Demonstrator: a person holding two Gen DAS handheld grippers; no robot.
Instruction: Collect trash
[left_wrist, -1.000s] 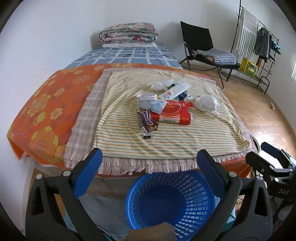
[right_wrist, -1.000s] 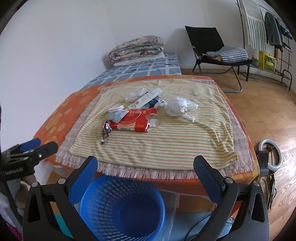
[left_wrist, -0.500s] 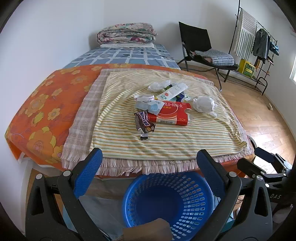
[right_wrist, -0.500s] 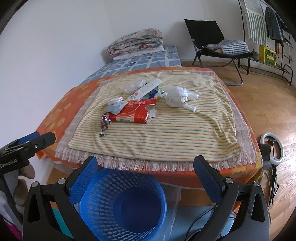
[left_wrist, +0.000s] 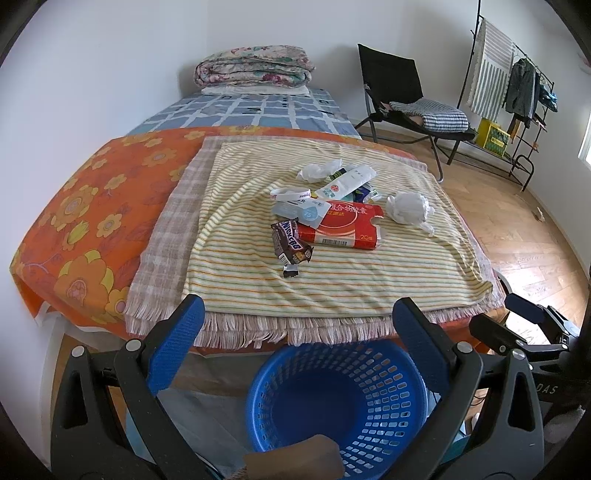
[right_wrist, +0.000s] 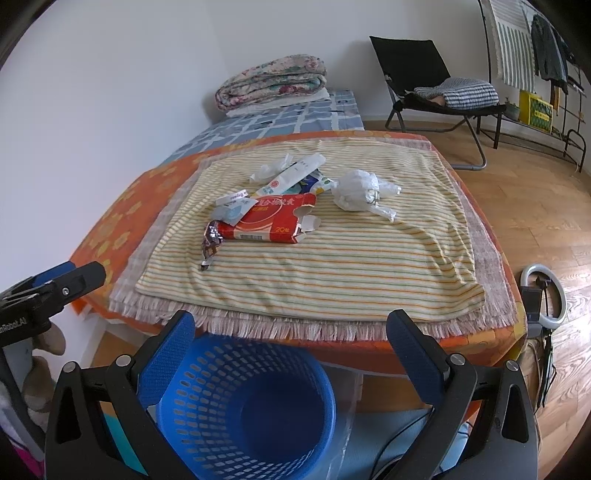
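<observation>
1. Left wrist view: the left gripper (left_wrist: 297, 339) hangs with its jaws spread wide and nothing between them, above a blue basket (left_wrist: 343, 402) on the floor at the foot of the bed (left_wrist: 92, 206).
2. Trash lies clustered on the striped cloth (left_wrist: 332, 280): a red carton (left_wrist: 341, 225), a chocolate wrapper (left_wrist: 290, 243) touching its left end, a crumpled white bag (left_wrist: 408, 208) just to its right, and a white tube (left_wrist: 347, 181) behind.
3. Right wrist view: the right gripper (right_wrist: 290, 339), likewise wide open and holding nothing, hovers over the same basket (right_wrist: 243, 406).
</observation>
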